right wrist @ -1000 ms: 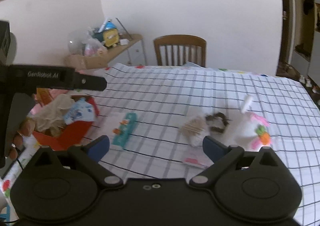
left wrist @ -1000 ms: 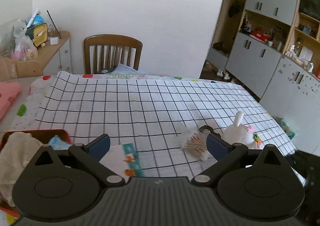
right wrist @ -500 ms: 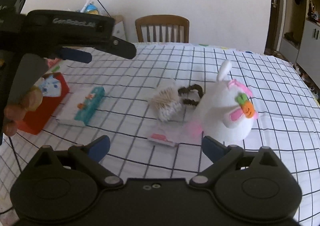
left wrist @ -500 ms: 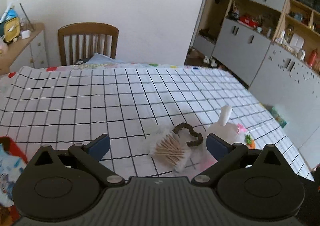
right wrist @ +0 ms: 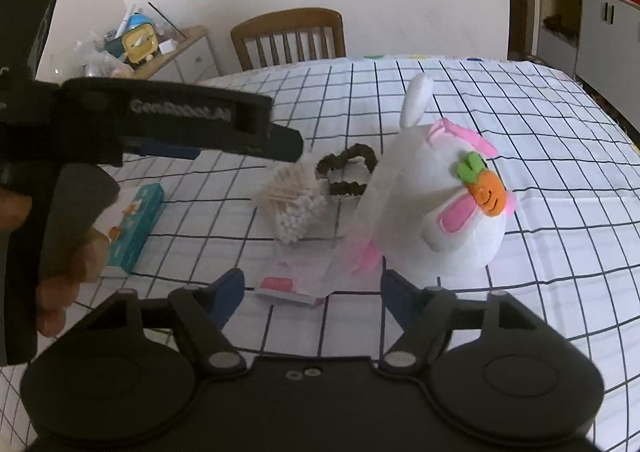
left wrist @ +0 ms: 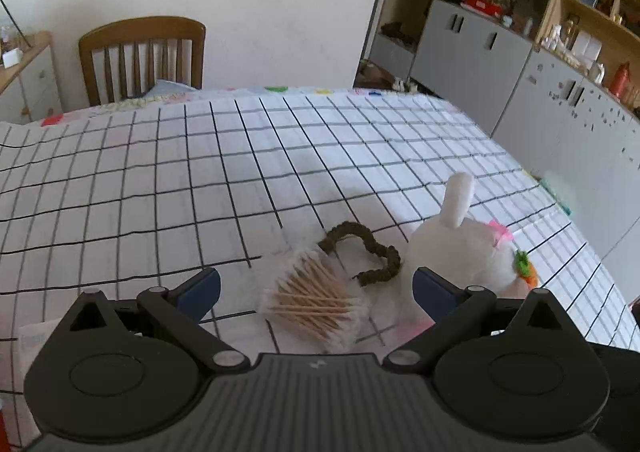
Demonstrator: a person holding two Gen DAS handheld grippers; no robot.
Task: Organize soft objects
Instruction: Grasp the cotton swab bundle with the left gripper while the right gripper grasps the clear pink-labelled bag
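Both grippers hang over mid-table clutter [right wrist: 294, 204].

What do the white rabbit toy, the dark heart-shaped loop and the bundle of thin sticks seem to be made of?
White rabbit toy: soft matte plush, apparently with felt carrot and pink patches. Dark heart-shaped loop: fuzzy brown, perhaps a chenille stem or scrunchie. Bundle of thin sticks: pale wood with white cotton-like tips, seemingly in clear plastic wrap.

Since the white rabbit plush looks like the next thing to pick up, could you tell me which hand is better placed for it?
Probably the right. The right tool, jaws just closing and still empty, has the rabbit plush just ahead of its right finger. The left tool is centred on the cotton swabs, with the plush off to its right.
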